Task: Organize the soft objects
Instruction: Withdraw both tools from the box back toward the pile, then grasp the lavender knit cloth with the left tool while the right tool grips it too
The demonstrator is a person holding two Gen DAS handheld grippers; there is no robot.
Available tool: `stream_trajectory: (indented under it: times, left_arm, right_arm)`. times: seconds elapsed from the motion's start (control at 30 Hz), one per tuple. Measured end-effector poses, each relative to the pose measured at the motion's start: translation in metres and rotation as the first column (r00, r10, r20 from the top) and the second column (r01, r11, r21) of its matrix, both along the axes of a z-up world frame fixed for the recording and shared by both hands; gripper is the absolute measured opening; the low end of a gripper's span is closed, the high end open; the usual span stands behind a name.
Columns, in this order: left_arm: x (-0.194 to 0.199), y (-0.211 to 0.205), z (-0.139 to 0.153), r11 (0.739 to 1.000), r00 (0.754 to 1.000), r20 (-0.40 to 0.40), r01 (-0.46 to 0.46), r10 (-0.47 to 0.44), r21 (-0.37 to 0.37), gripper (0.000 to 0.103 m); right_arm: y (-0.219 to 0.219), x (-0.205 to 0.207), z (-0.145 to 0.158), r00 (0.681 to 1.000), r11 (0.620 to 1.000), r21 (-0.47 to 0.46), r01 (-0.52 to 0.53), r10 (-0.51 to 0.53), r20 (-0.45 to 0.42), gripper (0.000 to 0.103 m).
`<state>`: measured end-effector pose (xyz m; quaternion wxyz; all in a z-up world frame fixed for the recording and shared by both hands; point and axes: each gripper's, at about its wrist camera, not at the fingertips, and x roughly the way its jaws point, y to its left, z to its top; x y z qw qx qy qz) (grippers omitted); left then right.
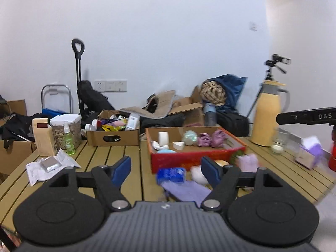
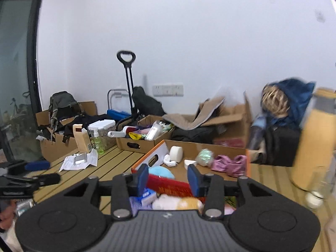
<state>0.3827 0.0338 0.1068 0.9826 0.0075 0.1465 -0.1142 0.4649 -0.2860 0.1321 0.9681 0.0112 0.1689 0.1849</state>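
Left wrist: one red box (image 1: 189, 159), two purple shoes (image 1: 211, 139).

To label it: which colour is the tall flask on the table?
Pale yellow flask, grey collar; left wrist view.

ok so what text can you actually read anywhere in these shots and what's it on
"DAS": white letters on the black bar at the right edge of the left wrist view.
Green spray bottle: label too small to read.
Paper leaflet on the table: print too small.
Red box front: markings blurred.
Blue packet: blurred.
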Motion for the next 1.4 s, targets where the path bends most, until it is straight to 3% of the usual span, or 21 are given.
stream_trajectory:
  times: [0.03, 0.13, 0.33, 0.43, 0.53, 0.73, 0.93, 1.1, 1.17, 1.33, 1.4]
  left_arm:
    - [-0.021, 0.001, 0.001, 1.0, 1.0, 0.008, 0.009, -0.009, -0.023, 0.088]
    - [-0.074, 0.0, 0.001, 0.999, 0.998, 0.062, 0.03, -0.027, -0.041, 0.092]
    - [-0.162, -0.008, -0.011, 1.0, 0.98, 0.198, -0.027, 0.025, 0.007, 0.103]
    - [-0.174, -0.015, -0.018, 0.997, 0.974, 0.224, -0.042, 0.028, 0.058, 0.103]
    - [-0.166, -0.015, -0.023, 0.999, 0.978, 0.205, -0.031, 0.022, 0.038, 0.103]
    - [-0.128, -0.017, -0.042, 0.999, 0.993, 0.117, -0.033, 0.032, 0.001, 0.103]
    - [-0.067, -0.024, -0.076, 1.0, 1.0, -0.006, -0.016, 0.016, -0.004, 0.103]
    - [0.011, -0.024, -0.092, 0.998, 0.995, -0.101, 0.018, -0.024, -0.062, 0.087]
    - [0.056, -0.018, -0.097, 0.997, 0.987, -0.159, -0.001, -0.011, -0.076, 0.075]
    - [0.151, -0.004, -0.11, 0.993, 0.964, -0.265, -0.046, 0.017, -0.105, 0.071]
    - [0.185, -0.002, -0.118, 0.988, 0.948, -0.319, -0.045, -0.005, -0.151, 0.068]
  right_arm:
    - [-0.003, -0.02, -0.001, 1.0, 1.0, -0.003, 0.008, -0.008, 0.015, 0.048]
    - [-0.007, -0.085, -0.01, 0.999, 1.0, 0.01, 0.026, -0.027, 0.036, 0.05]
    - [0.001, -0.193, -0.041, 0.993, 0.998, 0.019, 0.055, -0.056, 0.107, 0.067]
    - [0.008, -0.225, -0.057, 0.993, 0.998, 0.02, 0.063, -0.065, 0.095, 0.07]
    - [0.013, -0.236, -0.065, 0.996, 0.999, 0.026, 0.048, -0.05, 0.068, 0.072]
    - [0.022, -0.233, -0.074, 0.996, 0.998, -0.012, 0.056, -0.055, 0.077, 0.075]
    - [0.026, -0.191, -0.106, 0.998, 0.998, -0.005, 0.06, -0.06, 0.014, 0.074]
    - [0.025, -0.133, -0.132, 0.995, 0.997, 0.039, 0.065, -0.062, -0.075, 0.065]
    - [0.026, -0.106, -0.139, 0.992, 0.996, 0.059, 0.061, -0.054, -0.113, 0.061]
    - [0.038, -0.038, -0.153, 0.981, 0.994, 0.101, 0.028, -0.007, -0.195, 0.056]
    - [0.045, -0.014, -0.161, 0.972, 0.989, 0.146, 0.016, 0.019, -0.234, 0.056]
